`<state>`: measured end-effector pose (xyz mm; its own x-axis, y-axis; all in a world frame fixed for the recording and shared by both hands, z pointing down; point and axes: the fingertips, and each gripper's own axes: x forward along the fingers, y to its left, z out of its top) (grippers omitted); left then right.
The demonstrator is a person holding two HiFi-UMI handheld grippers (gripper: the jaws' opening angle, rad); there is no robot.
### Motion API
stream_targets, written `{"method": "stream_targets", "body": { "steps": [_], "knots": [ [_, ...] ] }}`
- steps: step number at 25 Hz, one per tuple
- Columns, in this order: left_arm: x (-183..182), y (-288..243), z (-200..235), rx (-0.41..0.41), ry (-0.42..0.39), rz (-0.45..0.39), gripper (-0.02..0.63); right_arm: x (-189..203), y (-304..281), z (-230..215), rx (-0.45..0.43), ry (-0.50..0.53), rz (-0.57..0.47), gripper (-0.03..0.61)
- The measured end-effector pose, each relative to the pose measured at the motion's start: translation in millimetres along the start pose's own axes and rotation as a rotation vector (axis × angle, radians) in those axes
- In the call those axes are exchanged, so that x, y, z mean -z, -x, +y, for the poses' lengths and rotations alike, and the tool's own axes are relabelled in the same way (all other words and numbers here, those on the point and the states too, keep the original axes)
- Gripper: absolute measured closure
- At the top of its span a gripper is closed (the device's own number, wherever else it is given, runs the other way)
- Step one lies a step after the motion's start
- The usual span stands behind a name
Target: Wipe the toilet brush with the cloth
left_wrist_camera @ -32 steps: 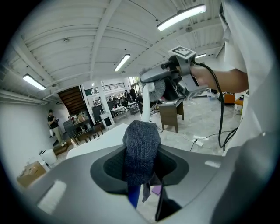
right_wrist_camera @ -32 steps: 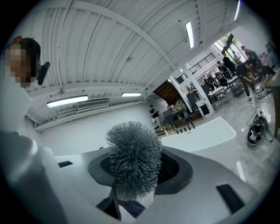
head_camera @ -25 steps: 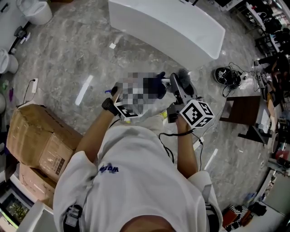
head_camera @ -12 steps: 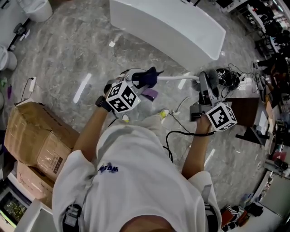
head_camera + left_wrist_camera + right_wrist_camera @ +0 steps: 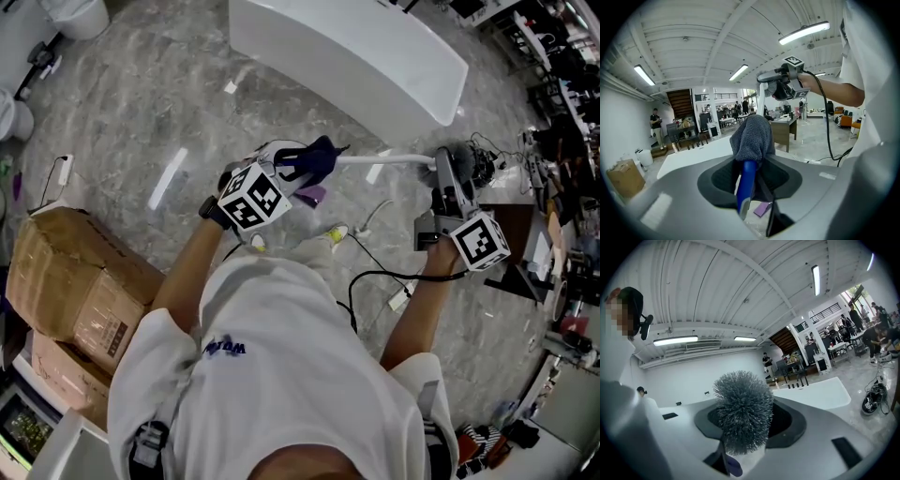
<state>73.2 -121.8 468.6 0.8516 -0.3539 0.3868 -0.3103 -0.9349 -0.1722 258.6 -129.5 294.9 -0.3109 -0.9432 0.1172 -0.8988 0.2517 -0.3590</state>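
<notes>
The left gripper [image 5: 753,161] pinches the grey cloth [image 5: 752,136] between its jaws. The jaws have just been closing a little, and the cloth bunches up over their tips. In the head view the cloth meets one end of the long white handle [image 5: 384,159]. The right gripper [image 5: 740,441] has its jaws part way in, and they squeeze the fuzzy grey head of the toilet brush [image 5: 743,408]. The brush lies flat in the air between the two grippers. The left one is in front of the person and the right one is out to the side. Below them is the grey stone floor [image 5: 141,122].
</notes>
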Motion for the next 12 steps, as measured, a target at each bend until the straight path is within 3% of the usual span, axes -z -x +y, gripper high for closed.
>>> {"method": "stream_targets", "body": {
  "steps": [12],
  "knots": [
    [2,8,2,0.009,0.082,-0.022,0.501,-21,15,-22,0.022,-0.030,-0.023,0.387]
  ]
}}
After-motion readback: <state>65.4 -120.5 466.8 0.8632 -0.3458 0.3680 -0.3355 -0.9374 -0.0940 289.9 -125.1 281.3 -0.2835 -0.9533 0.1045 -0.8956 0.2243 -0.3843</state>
